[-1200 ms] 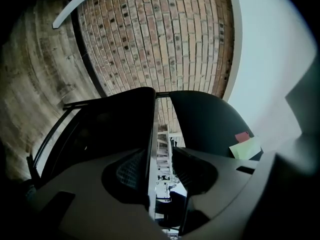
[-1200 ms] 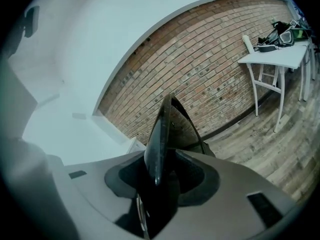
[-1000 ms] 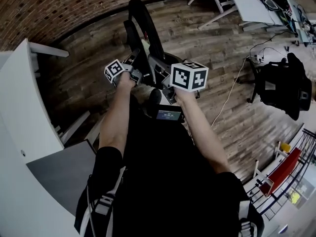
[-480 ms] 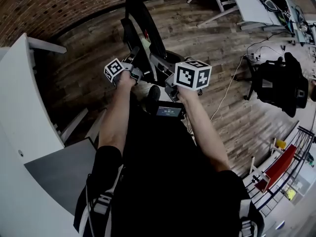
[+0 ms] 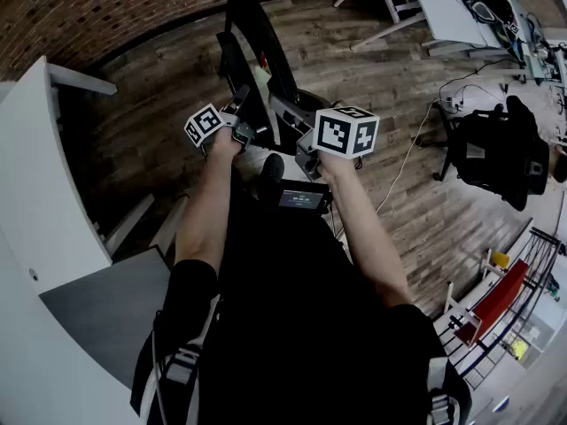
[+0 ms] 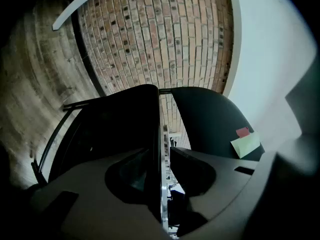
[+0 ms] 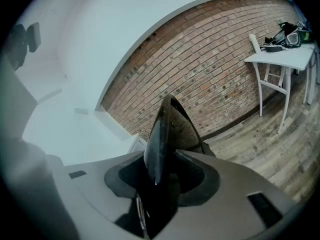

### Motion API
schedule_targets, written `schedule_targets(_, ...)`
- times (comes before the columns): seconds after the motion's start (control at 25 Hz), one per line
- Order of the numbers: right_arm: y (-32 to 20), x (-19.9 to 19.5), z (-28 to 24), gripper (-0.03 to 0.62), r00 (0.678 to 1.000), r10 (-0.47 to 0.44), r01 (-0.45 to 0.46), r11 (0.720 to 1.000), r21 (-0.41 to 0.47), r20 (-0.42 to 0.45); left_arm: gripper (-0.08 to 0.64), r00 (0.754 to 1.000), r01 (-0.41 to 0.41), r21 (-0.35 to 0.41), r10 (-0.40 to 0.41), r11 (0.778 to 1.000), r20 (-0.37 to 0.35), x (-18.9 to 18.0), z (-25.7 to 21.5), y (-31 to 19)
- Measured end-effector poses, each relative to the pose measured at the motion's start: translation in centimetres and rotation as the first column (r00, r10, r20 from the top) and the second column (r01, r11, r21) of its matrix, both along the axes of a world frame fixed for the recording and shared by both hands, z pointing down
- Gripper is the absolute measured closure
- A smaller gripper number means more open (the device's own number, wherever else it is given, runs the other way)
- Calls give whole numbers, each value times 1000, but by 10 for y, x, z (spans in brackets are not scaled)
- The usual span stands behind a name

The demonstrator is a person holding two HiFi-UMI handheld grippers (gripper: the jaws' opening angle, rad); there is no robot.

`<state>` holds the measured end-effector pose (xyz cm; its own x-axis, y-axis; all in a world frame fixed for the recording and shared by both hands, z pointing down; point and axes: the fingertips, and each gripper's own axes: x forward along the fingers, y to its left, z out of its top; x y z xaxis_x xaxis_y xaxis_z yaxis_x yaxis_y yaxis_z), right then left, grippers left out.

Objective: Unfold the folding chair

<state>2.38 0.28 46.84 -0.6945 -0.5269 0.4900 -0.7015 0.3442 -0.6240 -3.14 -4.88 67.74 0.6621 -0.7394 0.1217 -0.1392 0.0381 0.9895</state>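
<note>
**Chair Gripped, Still Folded**

The folding chair [image 5: 257, 51] is standing folded flat just in front of the brick wall [image 5: 106, 7]; the left gripper [image 6: 164, 156], jaws having just been closing, is pinching one thin panel edge; the right gripper [image 7: 161, 166] is clamping another panel; all the spreading apart is still waiting; no containers are showing.

Person dressed in black, seen from above

A black short-sleeved shirt [image 5: 292, 317] is worn; its sleeves [image 5: 193, 282] are cut off above the elbows and the forearms are left uncovered. Pale grey webbing straps [image 5: 182, 366] with darker buckles are seen low down, one at each side of the body. A small black box [image 5: 301, 200] with a lit bluish screen is carried at the front of the shirt. Whether the dark cloth around it is a separate garment cannot be told.
</note>
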Motion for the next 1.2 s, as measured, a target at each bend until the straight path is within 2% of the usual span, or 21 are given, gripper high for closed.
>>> schedule_targets(0.12,-3,2,3,433,1000,0,0,1000,-2,2,433,997,30,28,-32,999,75,-24,1,6)
schedule_targets(0.2,-6,2,4,431,1000,-3,3,1000,-5,9,433,993,45,100,-56,994,102,-36,-21,6)
schedule_targets(0.24,-8,2,5,433,1000,-5,5,1000,-6,12,433,994,19,154,-35,988,101,-31,-39,7)
schedule_targets(0.32,-10,1,7,431,1000,-6,6,1000,-6,14,433,991,-91,250,64,964,115,-3,-71,13)
schedule_targets(0.4,-7,1,6,431,1000,-8,8,1000,-2,13,433,972,-209,280,168,937,164,34,-89,24)
schedule_targets(0.48,0,0,2,430,1000,-12,12,1000,3,11,433,964,-245,264,206,933,167,54,-94,34)
schedule_targets(0.56,3,-3,-1,430,1000,-15,14,1000,5,12,433,971,-224,227,198,948,133,52,-86,39)
schedule_targets(0.68,5,-9,-1,426,1000,-20,20,1000,5,17,433,951,-247,158,209,956,227,41,-56,50)
schedule_targets(0.72,5,-11,-1,426,1000,-21,21,1000,6,18,434,949,-235,148,194,961,250,34,-51,54)
schedule_targets(0.8,6,-13,0,425,1000,-24,24,1000,7,19,434,949,-160,128,117,979,293,13,-44,56)
schedule_targets(0.88,5,-13,0,423,999,-26,26,1000,6,19,431,942,-86,70,58,994,330,-6,-28,59)
schedule_targets(0.92,6,-14,0,423,999,-26,26,1000,5,19,415,945,-77,36,61,996,321,-10,-18,61)
schedule_targets(1.0,6,-15,-1,423,999,-27,27,1000,2,22,338,966,-117,3,113,993,234,1,-10,64)
schedule_targets(1.08,5,-17,-3,422,999,-28,28,1000,3,23,329,978,-167,14,164,986,125,18,-14,61)
schedule_targets(1.12,4,-17,-3,422,999,-29,29,1000,3,23,328,981,-173,12,171,985,93,22,-14,58)
schedule_targets(1.2,3,-15,-2,422,999,-27,27,1000,3,25,386,987,-158,-6,158,987,30,24,-9,55)
